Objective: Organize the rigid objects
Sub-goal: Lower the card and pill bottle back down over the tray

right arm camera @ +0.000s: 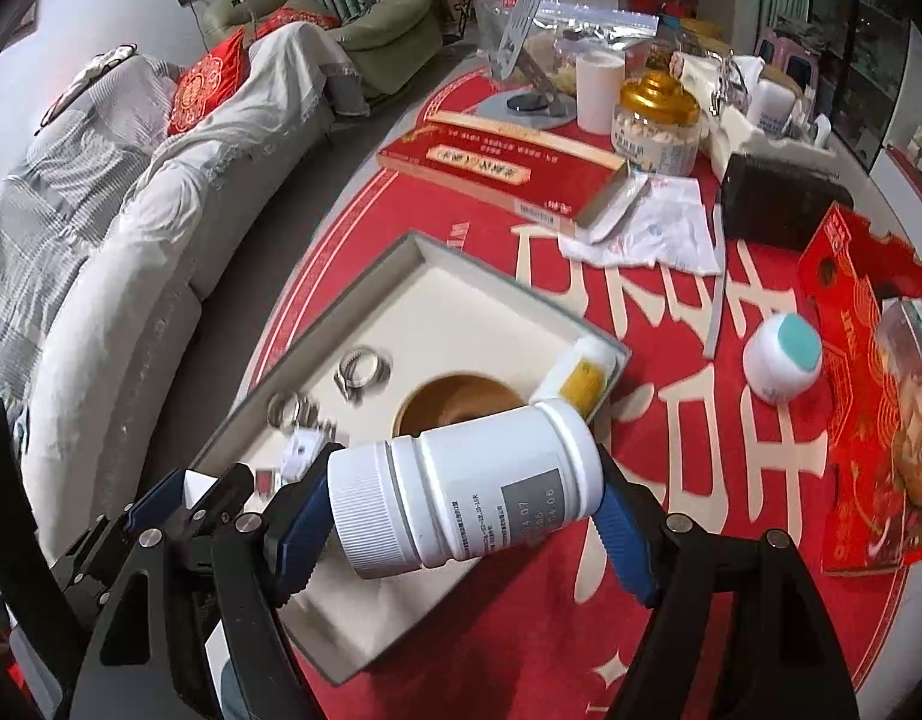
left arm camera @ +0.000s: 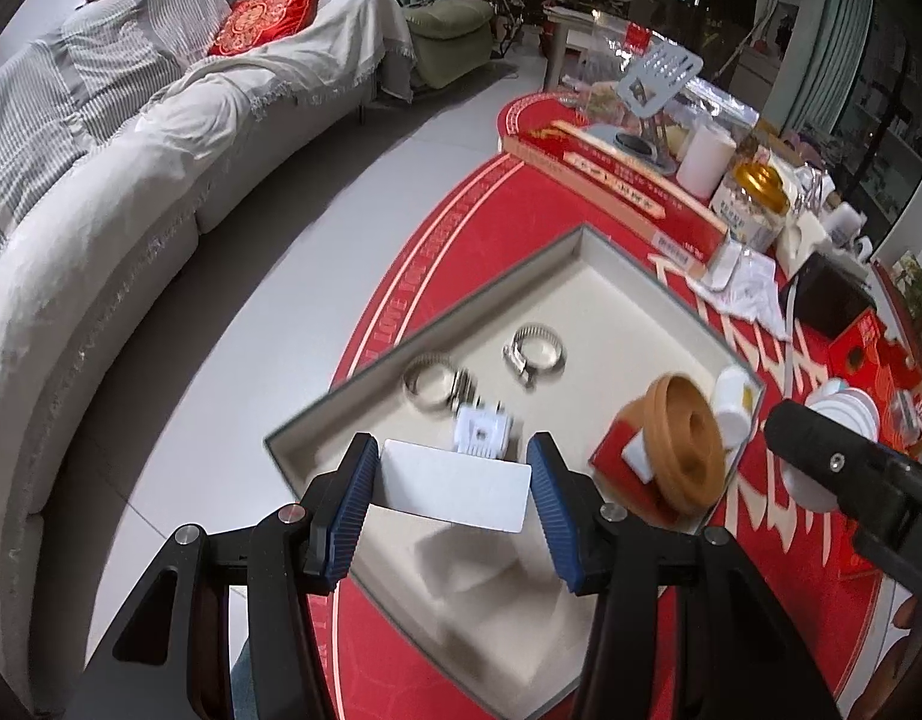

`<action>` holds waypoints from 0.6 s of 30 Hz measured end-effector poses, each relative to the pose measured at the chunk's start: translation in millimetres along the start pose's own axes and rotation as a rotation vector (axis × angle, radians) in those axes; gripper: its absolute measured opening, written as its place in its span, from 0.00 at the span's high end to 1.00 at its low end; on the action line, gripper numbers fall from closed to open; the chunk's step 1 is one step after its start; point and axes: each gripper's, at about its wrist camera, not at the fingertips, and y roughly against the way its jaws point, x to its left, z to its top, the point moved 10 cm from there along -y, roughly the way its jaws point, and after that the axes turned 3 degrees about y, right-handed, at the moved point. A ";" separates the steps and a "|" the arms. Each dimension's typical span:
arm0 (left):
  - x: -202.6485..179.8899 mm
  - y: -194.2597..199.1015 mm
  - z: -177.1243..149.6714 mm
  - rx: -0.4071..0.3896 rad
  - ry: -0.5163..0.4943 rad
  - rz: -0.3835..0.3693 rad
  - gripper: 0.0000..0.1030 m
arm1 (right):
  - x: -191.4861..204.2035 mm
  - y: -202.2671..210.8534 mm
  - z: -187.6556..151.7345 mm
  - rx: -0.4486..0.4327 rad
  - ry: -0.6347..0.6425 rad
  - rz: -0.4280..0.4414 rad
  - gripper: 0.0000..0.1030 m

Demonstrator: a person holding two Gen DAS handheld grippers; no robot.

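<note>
Between right claw (right arm camera: pixel 461 516) pads, white bottle (right arm camera: pixel 466 492)

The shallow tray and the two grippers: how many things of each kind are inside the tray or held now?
Metal hose clamps: 2
White plastic connector: 1
Brown disc: 1
Small white bottle at the tray's corner: 1
White card, left gripper: 1
White bottle, right gripper: 1
Total: 7

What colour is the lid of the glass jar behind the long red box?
Gold, clearest in the right wrist view.

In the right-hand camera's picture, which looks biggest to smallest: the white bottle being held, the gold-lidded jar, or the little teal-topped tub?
1. White bottle, though it is nearest the camera.
2. Gold-lidded jar.
3. Teal-topped tub, close to the jar; unsure.
</note>
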 end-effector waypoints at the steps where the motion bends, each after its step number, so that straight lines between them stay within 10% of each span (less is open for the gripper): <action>1: -1.2 -0.1 4.6 -0.004 0.001 -0.003 0.46 | 0.0 -0.2 3.3 -0.004 -0.001 -0.002 0.24; 18: 1.1 -21.4 14.9 0.019 0.017 0.009 0.46 | -5.9 -21.4 15.5 0.011 -0.014 -0.011 0.24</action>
